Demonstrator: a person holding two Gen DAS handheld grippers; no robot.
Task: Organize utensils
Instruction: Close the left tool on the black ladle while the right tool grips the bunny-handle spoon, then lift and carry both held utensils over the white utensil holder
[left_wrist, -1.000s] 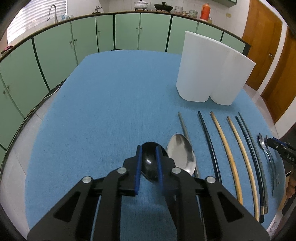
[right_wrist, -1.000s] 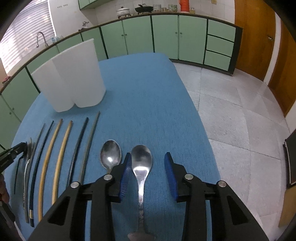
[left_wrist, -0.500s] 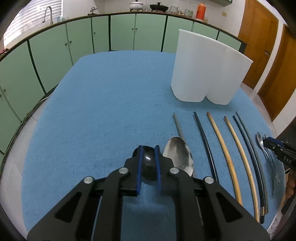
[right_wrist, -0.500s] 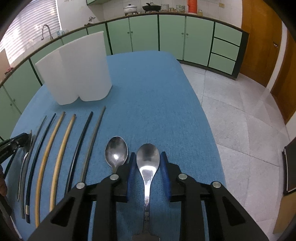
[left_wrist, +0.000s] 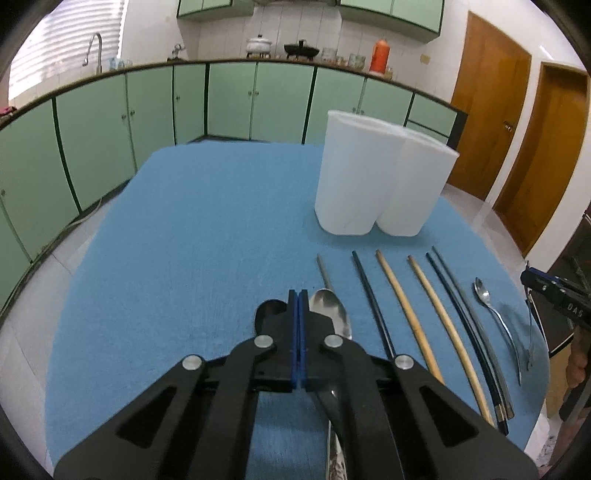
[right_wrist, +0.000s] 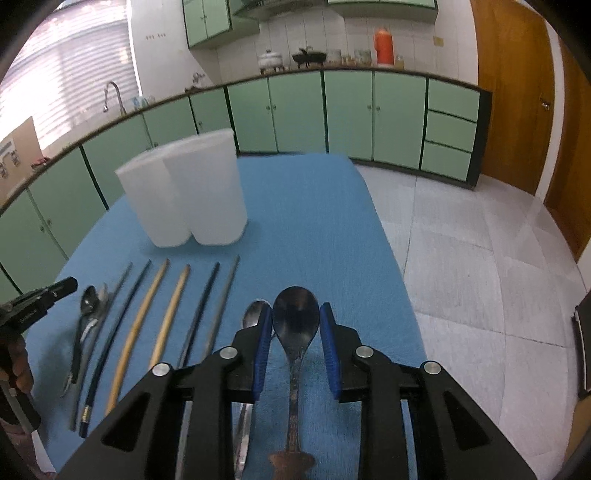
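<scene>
Two spoons are all I've reached: my right tool (right_wrist: 295, 308), jaws just closing, pinches a steel spoon (right_wrist: 295, 326) by its bowl, while my left tool (left_wrist: 297, 295) is fully shut over the black spoon (left_wrist: 267, 312), grip unclear, and the chopsticks (left_wrist: 395, 291) lie on the near tabletop (left_wrist: 184, 240), short of the white holder (left_wrist: 354, 177).

Green cabinets (left_wrist: 229, 99), wooden doors (left_wrist: 491, 122), tiled floor (right_wrist: 480, 266), bright blinded window (right_wrist: 66, 66)

A matt blue cloth (left_wrist: 192, 229) with a rough nap covers the counter. Beside the smooth white plastic holder (left_wrist: 380, 192) lie glossy metal spoons (right_wrist: 295, 321), pale wooden chopsticks (left_wrist: 410, 317) and shiny black ones (left_wrist: 373, 310).
</scene>
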